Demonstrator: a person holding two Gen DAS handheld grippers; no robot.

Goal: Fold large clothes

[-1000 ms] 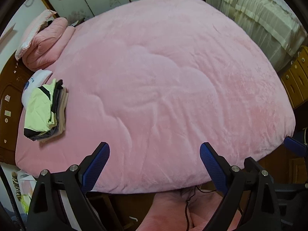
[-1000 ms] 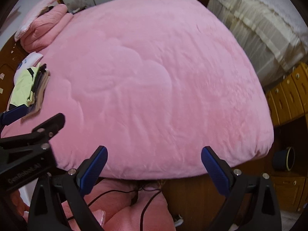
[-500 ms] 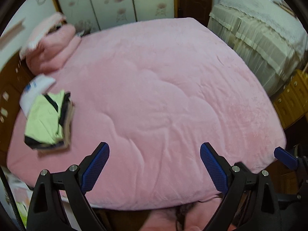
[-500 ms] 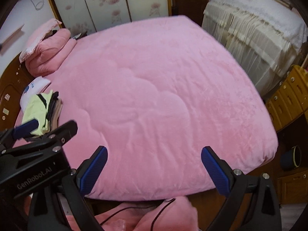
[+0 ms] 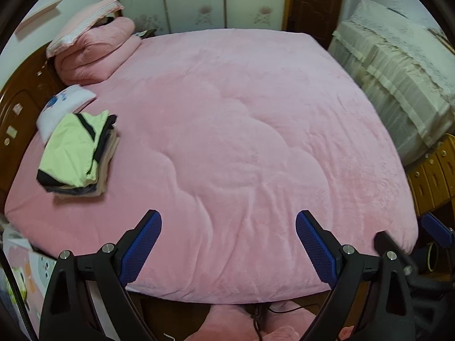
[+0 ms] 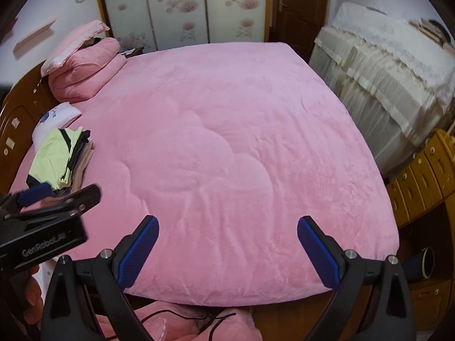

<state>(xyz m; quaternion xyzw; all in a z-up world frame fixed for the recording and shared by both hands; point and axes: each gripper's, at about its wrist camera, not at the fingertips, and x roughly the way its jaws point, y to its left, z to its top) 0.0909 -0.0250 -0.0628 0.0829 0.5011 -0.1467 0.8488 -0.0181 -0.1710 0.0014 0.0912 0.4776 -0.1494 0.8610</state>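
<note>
A stack of folded clothes, light green with black trim on top, lies at the left side of a bed covered by a pink plush blanket. The stack also shows in the right wrist view. My left gripper is open and empty above the bed's near edge. My right gripper is open and empty above the same edge. The left gripper's body shows at the left of the right wrist view.
A folded pink quilt and pillow and a white pillow lie by the wooden headboard. A cream-covered piece of furniture and wooden drawers stand right of the bed. Wardrobe doors stand behind.
Both grippers have risen and pulled back from the bed, so more of the room shows. Both stay open and empty.
</note>
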